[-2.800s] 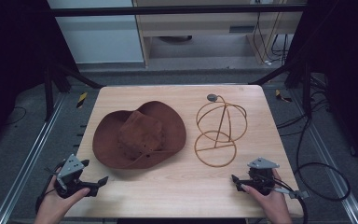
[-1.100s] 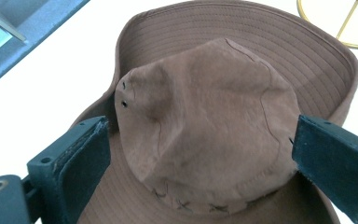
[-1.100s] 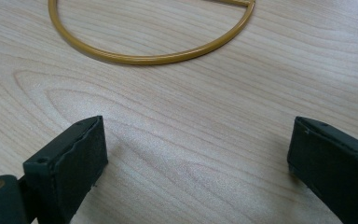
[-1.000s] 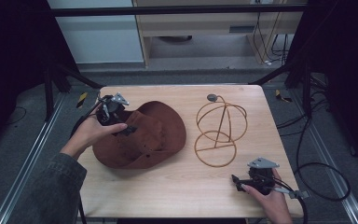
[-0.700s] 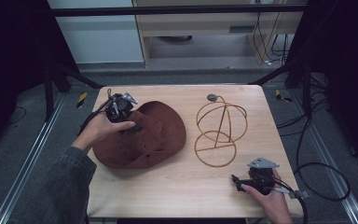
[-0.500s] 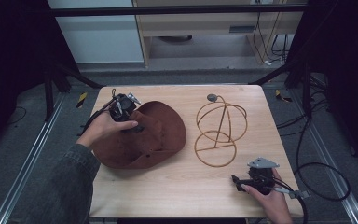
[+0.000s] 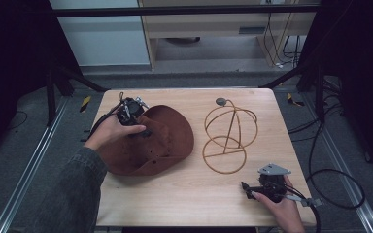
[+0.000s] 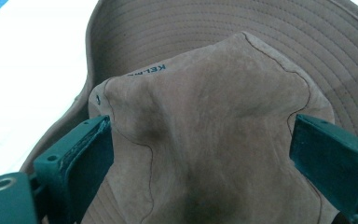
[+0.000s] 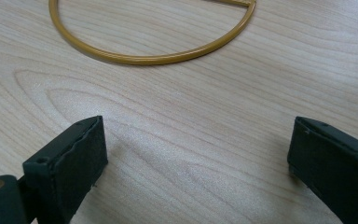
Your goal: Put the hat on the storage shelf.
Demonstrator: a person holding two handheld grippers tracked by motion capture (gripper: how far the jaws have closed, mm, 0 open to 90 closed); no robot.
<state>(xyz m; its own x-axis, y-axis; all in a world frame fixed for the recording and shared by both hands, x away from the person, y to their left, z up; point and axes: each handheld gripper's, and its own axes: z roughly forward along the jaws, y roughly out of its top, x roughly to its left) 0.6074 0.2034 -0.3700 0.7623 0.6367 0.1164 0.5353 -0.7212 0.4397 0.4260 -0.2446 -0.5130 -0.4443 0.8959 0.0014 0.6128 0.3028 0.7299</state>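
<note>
Hat (image 8: 214, 121), brown: crown directly ahead between the parted jaws of left gripper (image 8: 200, 149). Right gripper (image 9: 196, 163): jaws apart, empty, well off beside wire stand (image 7: 228, 133).

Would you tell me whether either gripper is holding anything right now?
Nothing is held: the left gripper straddles the hat's crown, jaws open; the right gripper is open.

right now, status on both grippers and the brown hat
Left gripper open, jaws straddling the brown suede hat's crown. Right gripper open, over bare wooden table. Gold wire hat stand stands apart, nothing blocking.
</note>
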